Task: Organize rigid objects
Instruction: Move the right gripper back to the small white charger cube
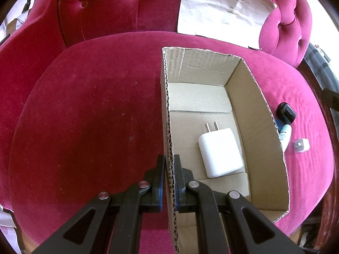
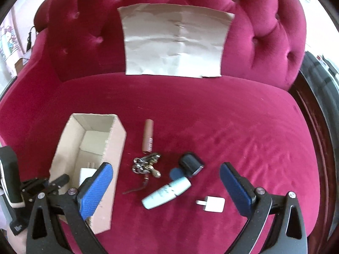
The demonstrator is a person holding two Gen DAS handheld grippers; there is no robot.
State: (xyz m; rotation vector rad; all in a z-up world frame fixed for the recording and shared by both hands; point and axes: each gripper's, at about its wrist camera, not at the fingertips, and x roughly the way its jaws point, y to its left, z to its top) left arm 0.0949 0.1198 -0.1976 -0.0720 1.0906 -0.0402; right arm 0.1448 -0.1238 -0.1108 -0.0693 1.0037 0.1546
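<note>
1. Rigid objects lie loose on the red velvet sofa seat (image 2: pixel 233 127), lower centre of the right wrist view: one brown tube (image 2: pixel 148 135), one bunch of keys (image 2: pixel 147 165), one black block (image 2: pixel 190 165), one pale-blue tube (image 2: pixel 166 192) and one small white charger (image 2: pixel 211 204). That makes five outside the box.
2. The cardboard box (image 2: pixel 114 148) sits at lower left of that view, with one large white charger (image 1: pixel 220 152) already lying inside.
3. The left gripper (image 1: pixel 169 169) is clenched on the box's left wall, one pad each side of the corrugated edge.
4. The right gripper (image 2: pixel 165 182) is spread wide and grasps nothing.
5. The pale-blue tube lies directly between the right gripper's fingers, its long axis running from lower left to upper right; the small white charger is just beside it, lower right. The right hand is clearly nearer to both.
6. One crumpled paper sheet (image 2: pixel 175 42) leans on the backrest, upper centre.
</note>
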